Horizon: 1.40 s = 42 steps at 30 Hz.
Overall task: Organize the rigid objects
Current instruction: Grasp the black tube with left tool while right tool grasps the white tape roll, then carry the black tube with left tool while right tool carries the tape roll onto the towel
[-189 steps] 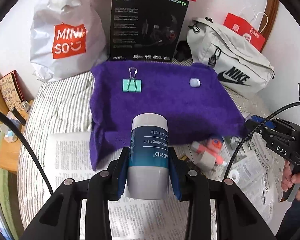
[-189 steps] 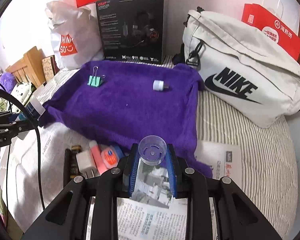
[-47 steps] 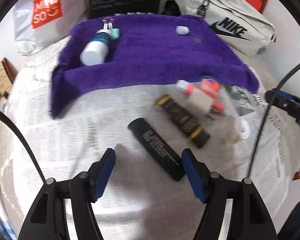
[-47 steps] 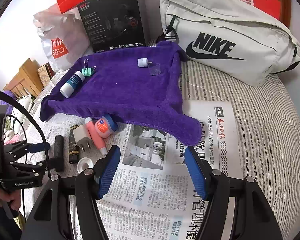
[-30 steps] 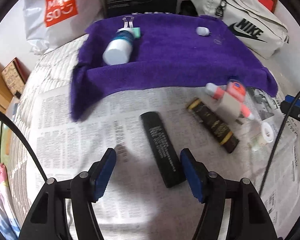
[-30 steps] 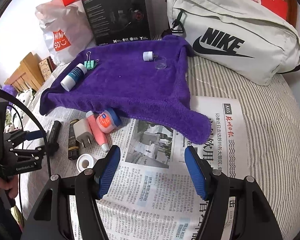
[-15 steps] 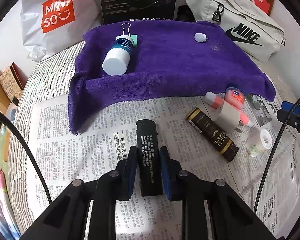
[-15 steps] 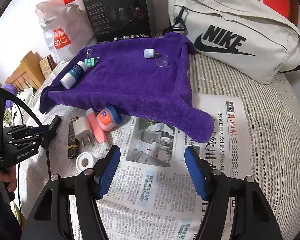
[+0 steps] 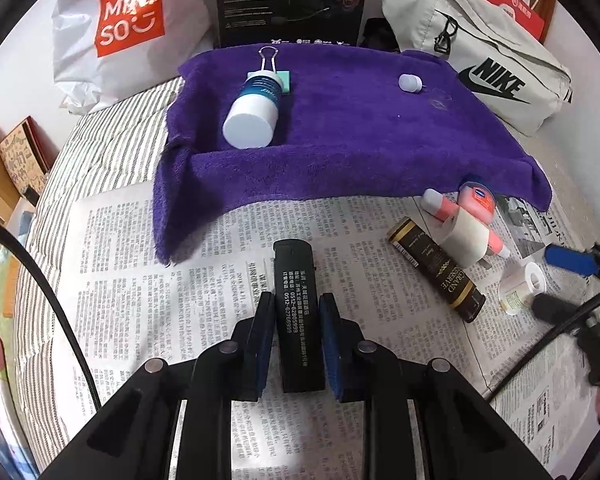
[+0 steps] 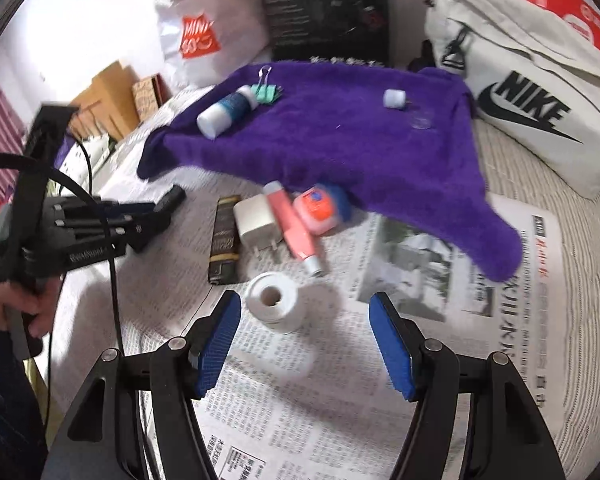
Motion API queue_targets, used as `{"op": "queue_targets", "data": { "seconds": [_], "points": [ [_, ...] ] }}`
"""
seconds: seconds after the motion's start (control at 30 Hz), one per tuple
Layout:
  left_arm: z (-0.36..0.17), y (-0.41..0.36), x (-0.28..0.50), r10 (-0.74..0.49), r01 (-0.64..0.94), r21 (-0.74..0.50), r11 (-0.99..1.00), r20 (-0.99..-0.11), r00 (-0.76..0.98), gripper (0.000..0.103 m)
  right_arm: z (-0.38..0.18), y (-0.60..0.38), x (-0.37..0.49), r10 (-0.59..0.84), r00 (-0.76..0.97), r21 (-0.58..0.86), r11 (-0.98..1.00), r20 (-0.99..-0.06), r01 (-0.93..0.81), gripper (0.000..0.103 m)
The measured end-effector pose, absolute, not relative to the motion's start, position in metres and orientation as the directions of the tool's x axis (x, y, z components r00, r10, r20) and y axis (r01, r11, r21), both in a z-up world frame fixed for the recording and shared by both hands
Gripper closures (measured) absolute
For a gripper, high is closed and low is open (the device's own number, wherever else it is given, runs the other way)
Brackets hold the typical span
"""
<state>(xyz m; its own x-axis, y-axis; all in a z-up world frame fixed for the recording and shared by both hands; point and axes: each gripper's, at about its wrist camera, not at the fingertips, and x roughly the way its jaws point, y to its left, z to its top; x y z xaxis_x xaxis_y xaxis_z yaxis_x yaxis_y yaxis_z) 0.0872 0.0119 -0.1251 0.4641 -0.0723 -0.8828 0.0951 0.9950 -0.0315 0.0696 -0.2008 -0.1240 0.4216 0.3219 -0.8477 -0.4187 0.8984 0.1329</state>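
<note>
Both views are brightly and evenly lit, with white walls near overexposure at the upper edges. The left wrist view is sharp; soft shadows fall on the newspaper (image 9: 204, 292) under the gripper fingers. The right wrist view is smeared by motion blur: the print, the white tape roll (image 10: 274, 300) and the purple towel (image 10: 340, 140) all lose their edges. Fisheye distortion bends straight lines toward the rims, and dark vignetting fills every corner.
</note>
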Motion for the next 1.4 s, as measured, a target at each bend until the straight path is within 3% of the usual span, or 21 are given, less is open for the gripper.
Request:
{"op": "queue_targets", "data": {
  "seconds": [0.07, 0.27, 0.7, 1.4],
  "points": [
    [-0.125, 0.015, 0.086, -0.075, 0.095, -0.035, 0.995, -0.882, 0.464, 0.081, -0.130, -0.194, 0.070, 0.309, 0.422, 0.111, 0.895, -0.852, -0.431, 0.044],
    [-0.124, 0.016, 0.084, -0.078, 0.097, -0.037, 0.995, -0.880, 0.469, 0.081, -0.144, -0.180, 0.071, 0.272, 0.448, 0.044, 0.888, -0.852, -0.457, 0.074],
    [-0.125, 0.018, 0.078, -0.083, 0.093, -0.044, 0.995, -0.877, 0.473, 0.081, -0.135, -0.234, 0.082, 0.121, 0.500, -0.037, 0.955, -0.858, -0.295, 0.074],
    [-0.107, 0.020, 0.082, -0.123, 0.089, -0.092, 0.992, -0.873, 0.472, 0.082, -0.111, -0.242, 0.097, 0.183, 0.509, 0.038, 0.959, -0.841, -0.282, 0.074]
  ]
}}
